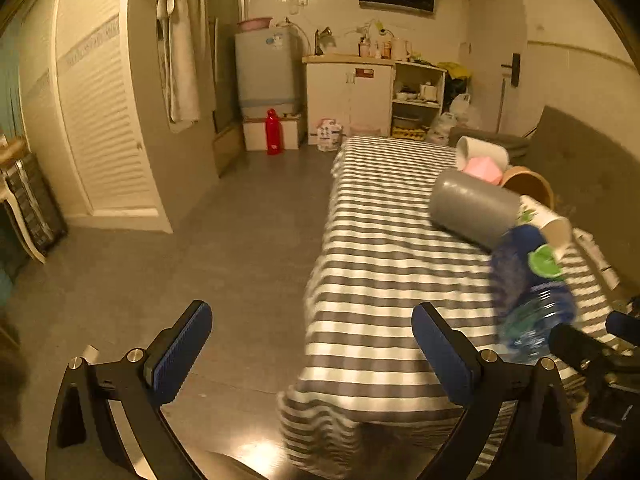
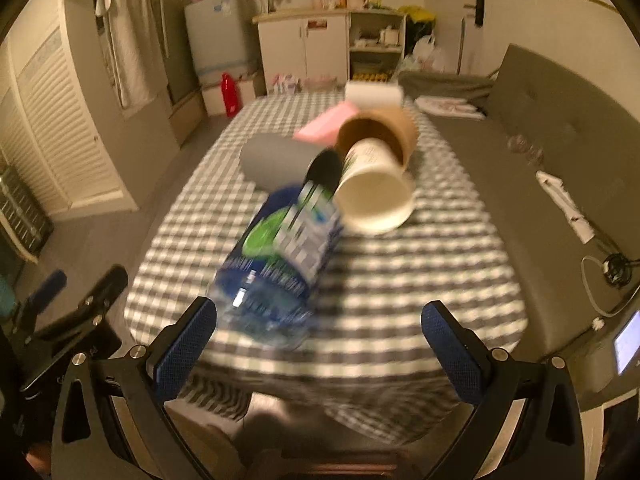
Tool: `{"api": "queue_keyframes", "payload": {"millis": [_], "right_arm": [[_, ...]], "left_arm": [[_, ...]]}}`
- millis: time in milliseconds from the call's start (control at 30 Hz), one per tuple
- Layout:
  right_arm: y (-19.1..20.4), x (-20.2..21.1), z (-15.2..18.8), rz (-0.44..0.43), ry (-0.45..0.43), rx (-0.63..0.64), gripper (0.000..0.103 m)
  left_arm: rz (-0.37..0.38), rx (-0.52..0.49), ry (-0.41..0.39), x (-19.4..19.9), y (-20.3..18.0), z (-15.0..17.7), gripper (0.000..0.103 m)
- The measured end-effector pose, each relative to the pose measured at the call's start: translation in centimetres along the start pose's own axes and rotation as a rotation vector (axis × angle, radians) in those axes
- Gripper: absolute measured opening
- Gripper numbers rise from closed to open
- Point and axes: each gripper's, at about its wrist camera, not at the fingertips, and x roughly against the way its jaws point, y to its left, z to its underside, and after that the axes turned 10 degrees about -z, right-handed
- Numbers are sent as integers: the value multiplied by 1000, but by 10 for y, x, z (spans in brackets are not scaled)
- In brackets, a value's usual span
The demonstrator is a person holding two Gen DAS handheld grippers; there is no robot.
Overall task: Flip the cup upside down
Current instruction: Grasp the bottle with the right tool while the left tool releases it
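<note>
Sideways on the checked cloth (image 2: 400, 280) lies the white cup (image 2: 374, 194), both grippers (image 2: 320, 344) agape.

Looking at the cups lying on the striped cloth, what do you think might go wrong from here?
The white paper cup lies on its side against the brown cup and the blue bottle, so gripping it may roll its neighbours. The checked cloth is soft and overhangs the edge, so a flipped cup may tip. Both views are blurred; the right gripper may misjudge its aim.
</note>
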Motion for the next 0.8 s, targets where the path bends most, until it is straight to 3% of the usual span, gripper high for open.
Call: {"api": "queue_keyframes", "payload": {"millis": [267, 500, 633, 800], "right_arm": [[11, -33, 5, -25, 36, -54, 103], [6, -51, 3, 10, 52, -93, 102], [1, -53, -1, -5, 60, -101, 95], [4, -44, -5, -26, 58, -30, 74]], "left_arm": [[16, 62, 41, -17, 18, 1, 103], [63, 56, 46, -20, 18, 1, 103], [104, 24, 36, -16, 8, -1, 103], [101, -8, 42, -18, -3, -1, 103]]}}
